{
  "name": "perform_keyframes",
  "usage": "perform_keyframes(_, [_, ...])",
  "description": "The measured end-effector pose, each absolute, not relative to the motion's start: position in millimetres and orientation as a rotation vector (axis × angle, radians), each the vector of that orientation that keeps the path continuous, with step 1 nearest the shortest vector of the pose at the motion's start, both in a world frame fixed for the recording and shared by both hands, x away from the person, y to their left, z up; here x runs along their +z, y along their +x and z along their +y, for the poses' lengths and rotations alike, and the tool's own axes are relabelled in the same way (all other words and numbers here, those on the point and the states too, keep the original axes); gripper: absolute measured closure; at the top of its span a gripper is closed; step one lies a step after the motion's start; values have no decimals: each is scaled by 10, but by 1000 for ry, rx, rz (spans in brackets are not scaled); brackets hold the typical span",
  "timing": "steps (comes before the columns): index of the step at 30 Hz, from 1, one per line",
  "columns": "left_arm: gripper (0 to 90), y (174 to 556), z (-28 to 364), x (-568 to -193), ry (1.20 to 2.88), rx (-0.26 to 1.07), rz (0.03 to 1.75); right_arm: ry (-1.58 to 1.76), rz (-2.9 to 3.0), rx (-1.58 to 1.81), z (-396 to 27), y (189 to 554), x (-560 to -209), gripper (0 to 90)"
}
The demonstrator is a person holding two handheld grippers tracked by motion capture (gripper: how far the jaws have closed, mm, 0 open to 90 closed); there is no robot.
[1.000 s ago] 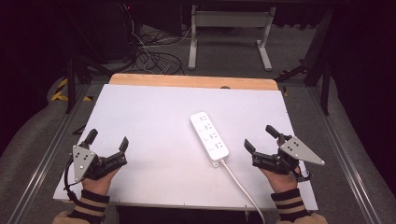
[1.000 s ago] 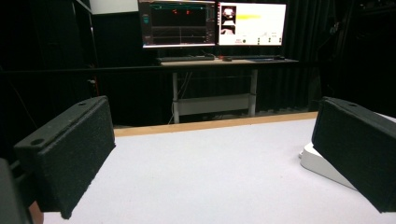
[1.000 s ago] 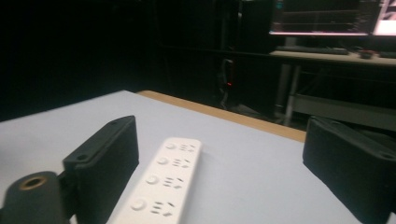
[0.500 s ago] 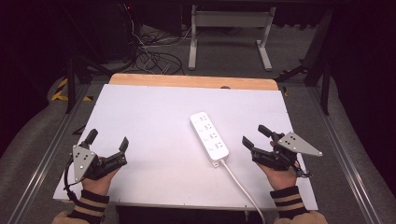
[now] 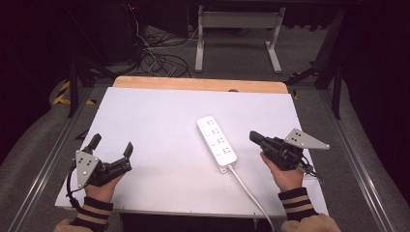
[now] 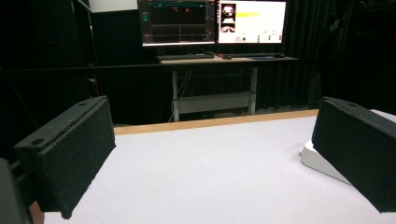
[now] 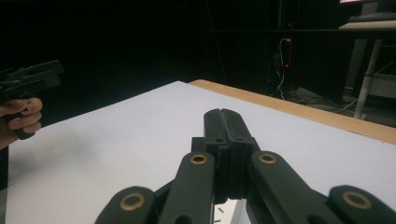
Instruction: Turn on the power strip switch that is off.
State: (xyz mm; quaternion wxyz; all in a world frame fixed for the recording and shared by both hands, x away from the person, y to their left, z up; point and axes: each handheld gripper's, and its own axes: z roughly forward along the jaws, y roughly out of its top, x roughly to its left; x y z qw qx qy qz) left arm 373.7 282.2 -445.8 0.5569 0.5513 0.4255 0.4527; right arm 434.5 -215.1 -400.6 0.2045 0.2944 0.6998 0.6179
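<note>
A white rectangular power strip (image 5: pixel 217 140) is lying on the white-topped bench (image 5: pixel 159 125) with the pale wooden far edge, right of centre, its white cable (image 5: pixel 249 192) trailing off toward the near edge. The left hand-held gripper (image 5: pixel 112 147) is resting at the near left corner of the bench, its two black jaws standing wide apart; in the left gripper view one end of the power strip (image 6: pixel 322 163) is peeking out beside the right-hand jaw. The right hand-held gripper (image 5: pixel 255 137) is hovering just beside the strip's right side, its jaws pressed together on nothing, as the right gripper view is showing (image 7: pixel 227 122). A striped cuff (image 5: pixel 297 203) is covering each wrist.
</note>
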Motion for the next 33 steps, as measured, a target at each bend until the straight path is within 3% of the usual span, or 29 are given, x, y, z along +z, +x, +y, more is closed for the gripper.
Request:
perform_keyframes(5, [2, 3736, 2817, -4462, 1304, 1070, 1006, 821, 1951, 1742, -2223, 4386, -3866, 900])
perform_keyframes(7, [2, 3737, 2814, -4465, 1308, 1070, 1008, 707, 1969, 1625, -2106, 4344, -3661, 900])
perform_keyframes(11, [2, 3736, 2811, -4468, 1311, 1073, 1006, 648, 2025, 1769, -1851, 4414, -3413, 900])
perform_keyframes(17, [2, 3727, 2827, -4458, 1305, 1071, 1001, 689, 2305, 1419, -1502, 4562, -3793, 900])
perform_keyframes(33, [2, 3727, 2808, -4459, 1316, 1066, 991, 774, 2562, 1043, -1034, 4793, -4420, 900])
